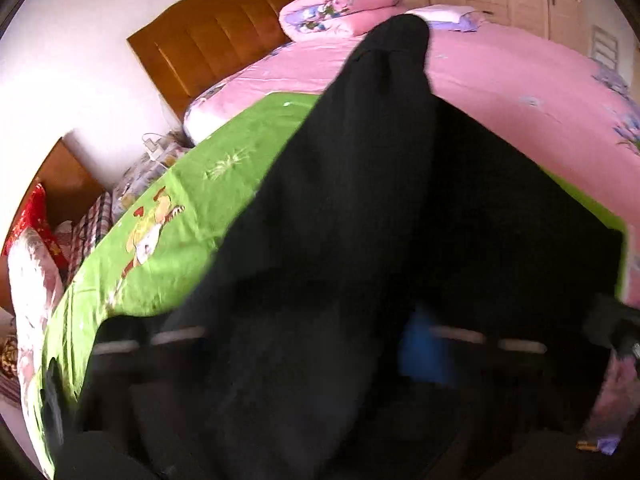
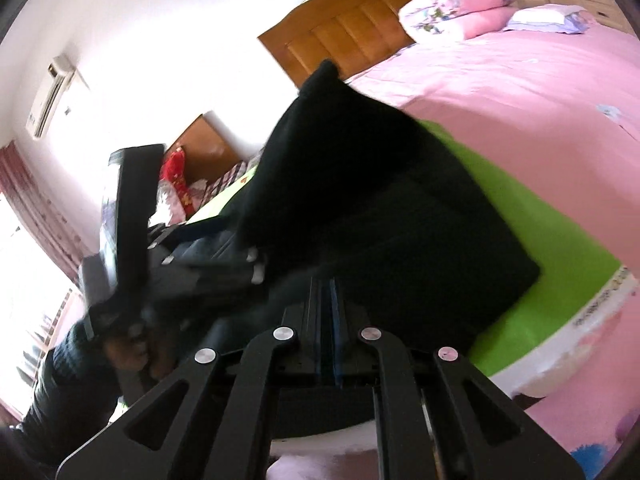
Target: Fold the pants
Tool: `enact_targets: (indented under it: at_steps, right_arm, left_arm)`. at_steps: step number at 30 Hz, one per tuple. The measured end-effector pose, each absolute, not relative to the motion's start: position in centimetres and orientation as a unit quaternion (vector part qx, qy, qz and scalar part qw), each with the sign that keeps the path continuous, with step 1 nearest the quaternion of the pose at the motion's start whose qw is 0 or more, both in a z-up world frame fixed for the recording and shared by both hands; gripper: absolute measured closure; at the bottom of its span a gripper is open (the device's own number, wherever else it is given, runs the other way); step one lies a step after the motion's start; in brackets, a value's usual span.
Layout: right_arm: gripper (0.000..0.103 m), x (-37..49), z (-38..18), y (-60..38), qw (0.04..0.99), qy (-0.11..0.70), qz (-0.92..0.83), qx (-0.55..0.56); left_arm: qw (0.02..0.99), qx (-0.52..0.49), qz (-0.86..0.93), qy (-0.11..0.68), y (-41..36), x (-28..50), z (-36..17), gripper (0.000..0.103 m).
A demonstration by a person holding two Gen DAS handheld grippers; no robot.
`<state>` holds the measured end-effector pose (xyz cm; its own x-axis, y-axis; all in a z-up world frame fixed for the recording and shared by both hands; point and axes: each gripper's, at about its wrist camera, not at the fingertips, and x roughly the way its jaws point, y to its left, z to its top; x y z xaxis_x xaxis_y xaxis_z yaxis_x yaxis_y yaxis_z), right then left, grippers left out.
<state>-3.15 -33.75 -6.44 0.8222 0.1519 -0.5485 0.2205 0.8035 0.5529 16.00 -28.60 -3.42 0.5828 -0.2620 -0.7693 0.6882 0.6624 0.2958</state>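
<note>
Black fabric pants (image 2: 384, 184) lifted off green sheet (image 2: 560, 240); my right gripper (image 2: 326, 292) clamped on them, left gripper (image 2: 256, 260) pinching them too.

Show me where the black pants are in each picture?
Left wrist view: the black pants fill the middle and bottom, draped up to a peak near the top, over the green sheet.
Right wrist view: the black pants are in the middle, lying on the green sheet, peak pointing up-left.
Shared landmark: the brown wooden headboard behind the pants' peak.
</note>
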Motion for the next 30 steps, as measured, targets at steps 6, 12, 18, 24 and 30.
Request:
enact_targets:
  at_steps: [6, 12, 18, 24, 30]
  right_arm:
    - [0.095, -4.4, -6.9, -37.2, 0.876, 0.271, 0.007, 0.399]
    - [0.095, -6.6, -8.2, -39.2, 0.849, 0.254, -0.054, 0.46]
    - [0.093, -7.5, -3.2, -37.8, 0.896, 0.212, -0.086, 0.381]
    - [0.004, -1.2, -4.3, -30.6, 0.928, 0.312, -0.018, 0.203]
    - [0.004, 0.2, -8.0, -27.7, 0.934, 0.343, -0.054, 0.089]
  left_arm:
    - [0.854, 0.18, -0.378, 0.31, -24.9, 12.0, 3.5, 0.095]
    - [0.801, 0.229, -0.436, 0.342, -24.8, 4.7, -1.2, 0.085]
    - [0.754, 0.174, -0.522, 0.358, -23.1, 3.4, -2.5, 0.041]
    - [0.817, 0.141, -0.464, 0.312, -14.3, 2.5, 0.8, 0.028]
    - [0.912, 0.064, -0.249, 0.321, 2.6, 4.5, 2.1, 0.021]
